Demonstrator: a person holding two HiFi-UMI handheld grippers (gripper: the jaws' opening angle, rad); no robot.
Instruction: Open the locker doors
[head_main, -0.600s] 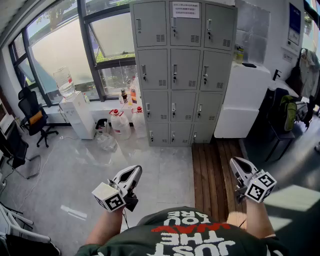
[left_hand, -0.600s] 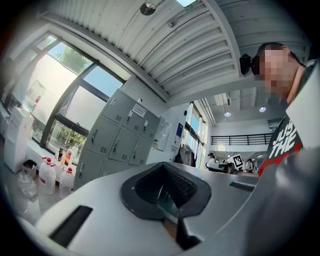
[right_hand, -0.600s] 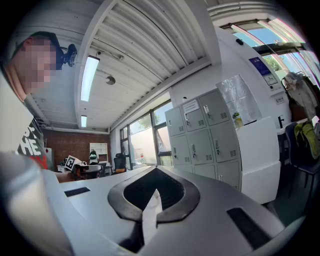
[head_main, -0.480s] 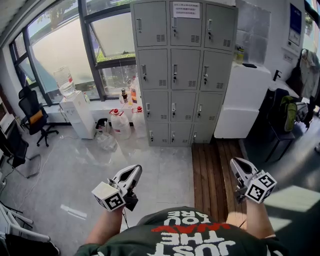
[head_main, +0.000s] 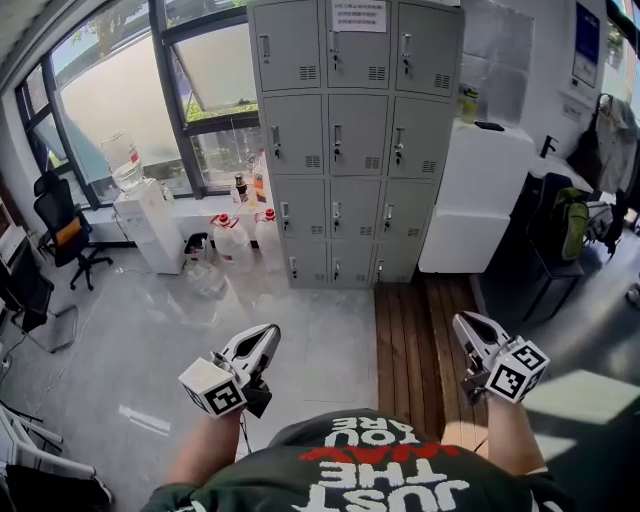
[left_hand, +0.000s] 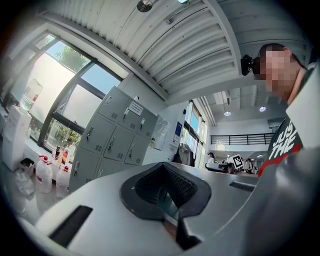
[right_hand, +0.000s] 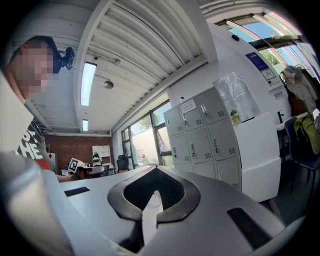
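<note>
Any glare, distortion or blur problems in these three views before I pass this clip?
Head view: the windows are blown out to white, and the lockers are sharp but bowed by the wide lens. Left gripper view: round fisheye frame with black corners, lockers leaning, glass overexposed. Right gripper view: same fisheye frame, the ceiling lamp flares, lockers well lit and readable.

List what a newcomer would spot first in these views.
The grey lockers stand at the far wall, every door in view shut. Low in the head view, the left hand-held gripper and right hand-held gripper are empty, jaws together, well short of the lockers. Left of the lockers, water jugs sit below a big window.
</note>
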